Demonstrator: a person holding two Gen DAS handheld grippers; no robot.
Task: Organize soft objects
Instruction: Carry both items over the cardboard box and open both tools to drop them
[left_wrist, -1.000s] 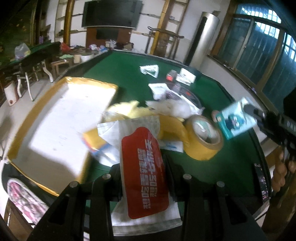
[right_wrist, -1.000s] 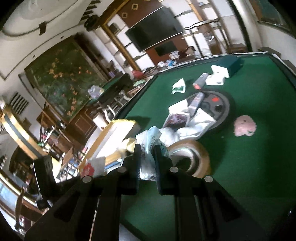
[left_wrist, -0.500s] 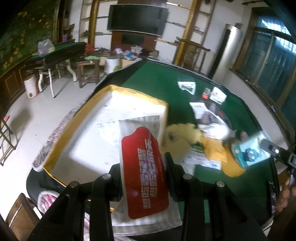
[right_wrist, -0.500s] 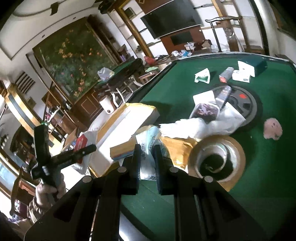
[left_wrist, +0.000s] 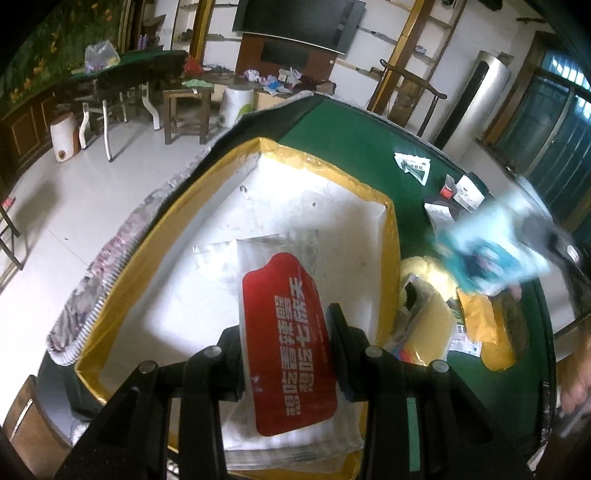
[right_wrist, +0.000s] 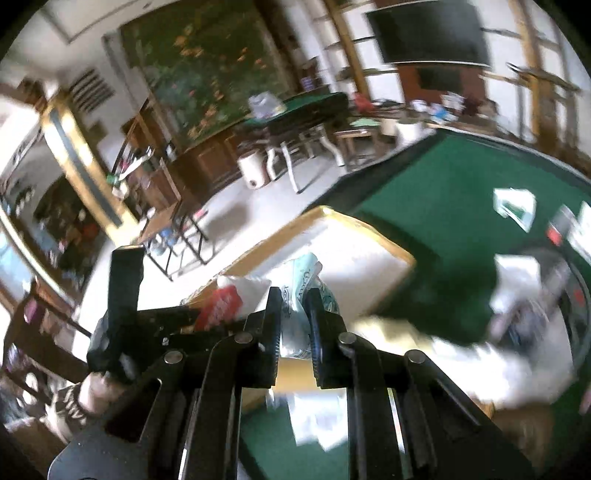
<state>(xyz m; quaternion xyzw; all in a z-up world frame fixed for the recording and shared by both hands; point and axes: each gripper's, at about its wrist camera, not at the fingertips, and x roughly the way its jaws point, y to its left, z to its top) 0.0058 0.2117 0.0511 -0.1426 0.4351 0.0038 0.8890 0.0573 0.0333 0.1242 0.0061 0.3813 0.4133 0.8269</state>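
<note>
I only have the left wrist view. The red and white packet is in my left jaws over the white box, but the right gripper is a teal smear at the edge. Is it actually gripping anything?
Observer: Yes. In the right wrist view the right gripper is shut on a pale teal packet, pinched upright between its fingers.
Operator: Where is it relative to the box?
Observer: That packet appears against the white box, near its yellow-taped rim.
Operator: Can that camera see my left gripper?
Observer: Yes, the left gripper shows at lower left, with the red and white packet sticking out beside the box.
</note>
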